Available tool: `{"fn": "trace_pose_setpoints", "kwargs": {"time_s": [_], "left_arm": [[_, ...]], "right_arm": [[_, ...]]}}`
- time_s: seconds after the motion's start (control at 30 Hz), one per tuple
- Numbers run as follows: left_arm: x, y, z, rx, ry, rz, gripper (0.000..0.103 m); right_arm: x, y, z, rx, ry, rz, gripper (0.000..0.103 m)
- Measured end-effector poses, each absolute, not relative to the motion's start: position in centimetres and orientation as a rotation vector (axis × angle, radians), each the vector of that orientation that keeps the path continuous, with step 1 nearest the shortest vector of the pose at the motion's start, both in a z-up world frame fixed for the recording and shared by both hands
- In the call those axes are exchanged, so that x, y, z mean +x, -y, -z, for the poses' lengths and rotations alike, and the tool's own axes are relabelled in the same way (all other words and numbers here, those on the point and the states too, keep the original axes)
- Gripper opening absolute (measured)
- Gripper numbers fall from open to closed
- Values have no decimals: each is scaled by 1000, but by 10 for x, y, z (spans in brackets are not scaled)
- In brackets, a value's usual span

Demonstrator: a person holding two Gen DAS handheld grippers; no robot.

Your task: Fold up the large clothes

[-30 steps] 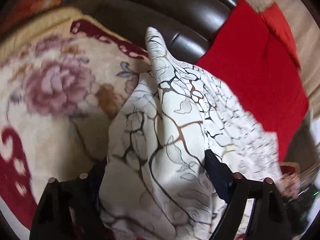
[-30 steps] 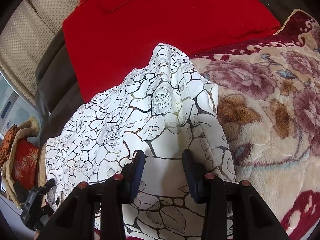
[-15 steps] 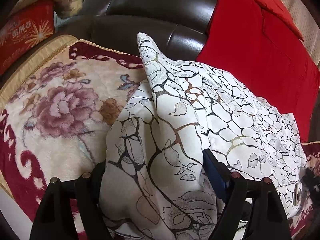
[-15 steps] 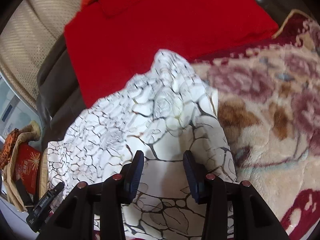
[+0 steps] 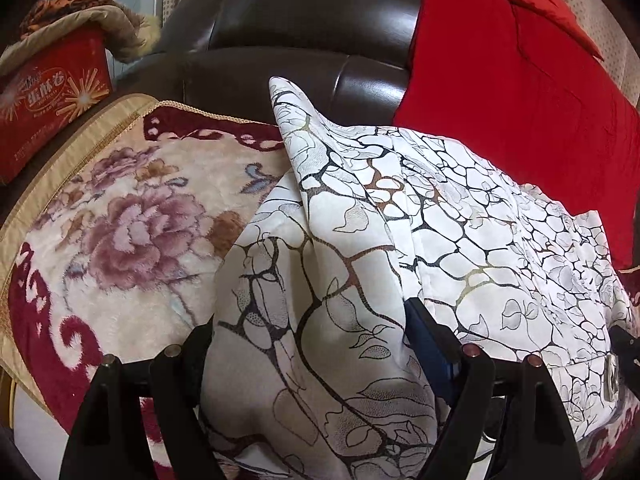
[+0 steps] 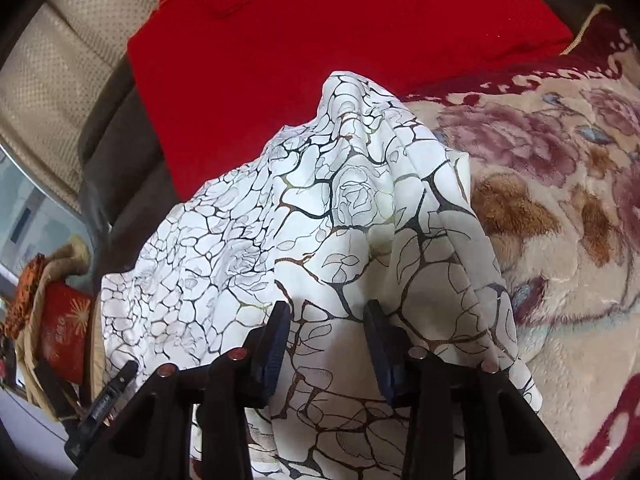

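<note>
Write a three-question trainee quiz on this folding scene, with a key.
1. True or false: the white patterned garment lies partly on a floral blanket.
2. What colour is the cloth behind the garment?
A. blue
B. red
C. green
3. Name the dark thing behind the blanket in the left wrist view.

Key:
1. True
2. B
3. A brown leather sofa

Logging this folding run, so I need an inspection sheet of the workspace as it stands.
Surface: floral plush blanket over a dark leather sofa.
Job's things: white garment with black vein print, bunched and lifted.
Clutter: red cushion; red printed box.
Grippers: left gripper with jaws wide around a thick fold; right gripper with jaws closing, cloth between them.
Cables: nothing seen.
Surroundings: beige dotted fabric behind.
</note>
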State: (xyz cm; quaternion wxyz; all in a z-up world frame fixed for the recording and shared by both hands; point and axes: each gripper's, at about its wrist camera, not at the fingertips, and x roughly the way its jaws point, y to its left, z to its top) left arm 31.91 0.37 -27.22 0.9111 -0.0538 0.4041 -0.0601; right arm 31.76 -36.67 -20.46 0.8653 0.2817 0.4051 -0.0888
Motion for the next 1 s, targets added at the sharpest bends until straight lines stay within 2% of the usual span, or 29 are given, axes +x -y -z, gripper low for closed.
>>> {"fn": "trace_pose_setpoints", "kwargs": {"time_s": [0.33,0.47,0.6,1.0], "left_arm": [[320,-1,272,-86,-822,108,84],[322,0,272,-80,-819,103,84],[323,0,272,-79,-820,99,84],[325,0,272,-89,-828,94,84]], "right_arm": [[335,363,169,516,-705,205,42],[350,379,176,551,-728,243,42],[375,402,207,607,-882,285,43],[376,397,185,569,-753,251,44]]}}
